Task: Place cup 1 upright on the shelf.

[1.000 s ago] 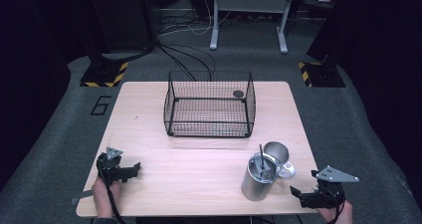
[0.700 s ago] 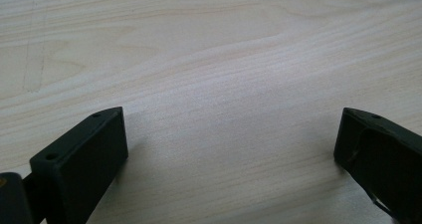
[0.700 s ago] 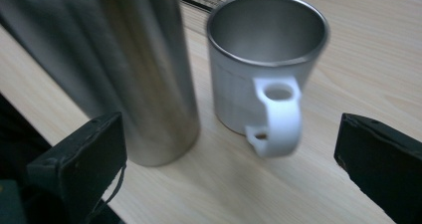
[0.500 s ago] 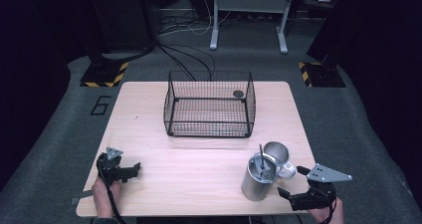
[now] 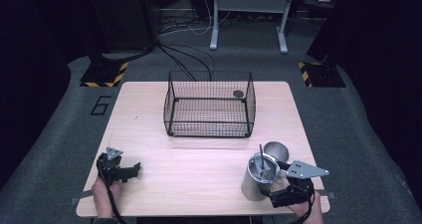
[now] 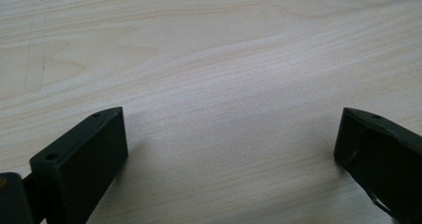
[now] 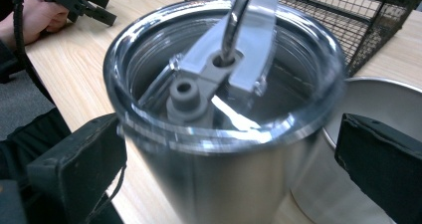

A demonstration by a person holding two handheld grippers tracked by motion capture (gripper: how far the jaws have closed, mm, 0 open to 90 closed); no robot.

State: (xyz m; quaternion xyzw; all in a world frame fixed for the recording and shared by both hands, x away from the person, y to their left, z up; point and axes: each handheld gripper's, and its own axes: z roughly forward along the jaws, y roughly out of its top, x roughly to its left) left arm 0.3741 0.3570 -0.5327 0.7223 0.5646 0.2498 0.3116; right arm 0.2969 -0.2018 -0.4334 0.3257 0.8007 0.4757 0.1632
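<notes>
A tall steel tumbler [image 5: 257,181] with a clear lid and a metal straw stands near the table's front right. My right gripper [image 5: 275,186] is open, and in the right gripper view the tumbler [image 7: 224,134] sits between its jaws, one on each side, with no contact that I can see. A shorter steel cup [image 5: 276,150] stands just behind the tumbler, and its rim [image 7: 378,99] is close to the right jaw. My left gripper [image 5: 133,171] rests open at the front left over bare wood [image 6: 229,84], with nothing between its jaws.
A black wire basket [image 5: 209,109] stands at the table's middle back with a small dark round object [image 5: 238,93] inside it. Its mesh [image 7: 338,15] lies beyond the tumbler. The table's front edge [image 5: 199,215] is near both hands.
My right gripper has moved left from the table's right edge up to the tumbler, and its jaws now straddle it. The left gripper has stayed put.
</notes>
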